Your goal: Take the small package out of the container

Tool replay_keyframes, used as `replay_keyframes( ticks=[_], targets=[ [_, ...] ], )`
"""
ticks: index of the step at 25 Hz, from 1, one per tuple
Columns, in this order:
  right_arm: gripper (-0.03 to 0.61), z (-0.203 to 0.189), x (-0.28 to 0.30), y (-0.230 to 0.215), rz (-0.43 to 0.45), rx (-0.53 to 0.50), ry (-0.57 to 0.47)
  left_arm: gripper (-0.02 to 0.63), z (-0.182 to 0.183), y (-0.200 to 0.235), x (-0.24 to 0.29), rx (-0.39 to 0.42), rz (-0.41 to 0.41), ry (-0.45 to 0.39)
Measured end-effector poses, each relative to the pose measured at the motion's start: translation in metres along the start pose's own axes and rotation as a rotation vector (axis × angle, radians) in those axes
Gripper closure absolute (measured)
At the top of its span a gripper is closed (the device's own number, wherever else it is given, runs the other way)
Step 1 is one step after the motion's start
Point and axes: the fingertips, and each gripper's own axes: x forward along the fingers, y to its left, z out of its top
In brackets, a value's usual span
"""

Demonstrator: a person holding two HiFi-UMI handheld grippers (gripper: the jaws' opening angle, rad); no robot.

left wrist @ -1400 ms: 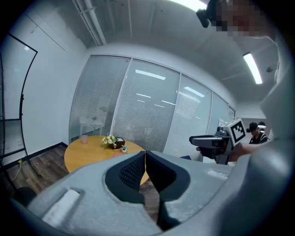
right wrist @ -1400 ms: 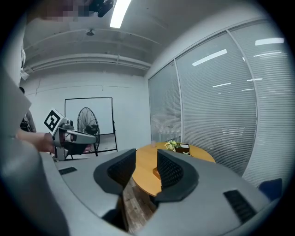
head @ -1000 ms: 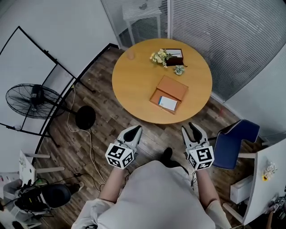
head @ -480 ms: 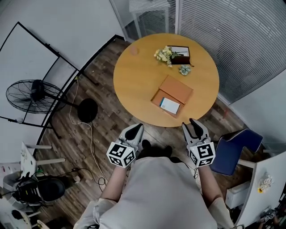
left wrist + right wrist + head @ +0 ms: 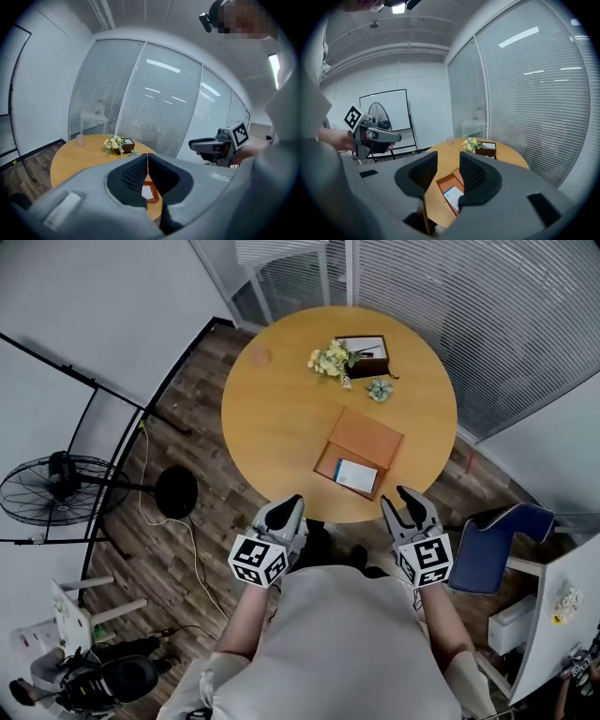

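An orange-brown container [image 5: 366, 440] lies open near the front edge of the round wooden table [image 5: 281, 409]. A small white and blue package [image 5: 356, 476] rests in its nearer half. My left gripper [image 5: 291, 506] hovers just short of the table edge, left of the container, its jaws shut and empty. My right gripper [image 5: 410, 503] hangs at the table edge to the container's right, open with nothing between its fingers. In the right gripper view the package [image 5: 453, 197] shows between the jaws, further off. In the left gripper view the container [image 5: 153, 200] peeks out below the closed tips.
At the table's far side stand a bunch of flowers [image 5: 330, 359], a dark box [image 5: 366, 354], a small green ornament [image 5: 378, 388] and a pink cup [image 5: 260, 356]. A blue chair [image 5: 502, 531] sits at my right. A floor fan [image 5: 56, 493] and a whiteboard frame stand left.
Both grippers have come forward toward the table, and the table edge now lies right at their tips. The container and package have not moved.
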Motion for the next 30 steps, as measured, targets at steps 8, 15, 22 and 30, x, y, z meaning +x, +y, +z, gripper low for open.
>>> replay_keyframes(
  ticks=[8,15,22,30],
  targets=[
    [0.430,-0.017,0.076,-0.009,-0.048,0.055,0.120,0.594,0.004,0.062,0.058,0.034,-0.133,0.078],
    [0.413,-0.061,0.126,-0.018,-0.121,0.195,0.240,0.594,-0.006,0.100,0.113,0.067,-0.248,0.168],
    [0.377,-0.124,0.152,-0.031,-0.217,0.341,0.360,0.594,-0.039,0.114,0.148,0.092,-0.340,0.248],
    [0.344,-0.196,0.176,-0.038,-0.236,0.484,0.496,0.594,-0.072,0.117,0.170,0.097,-0.338,0.334]
  ],
)
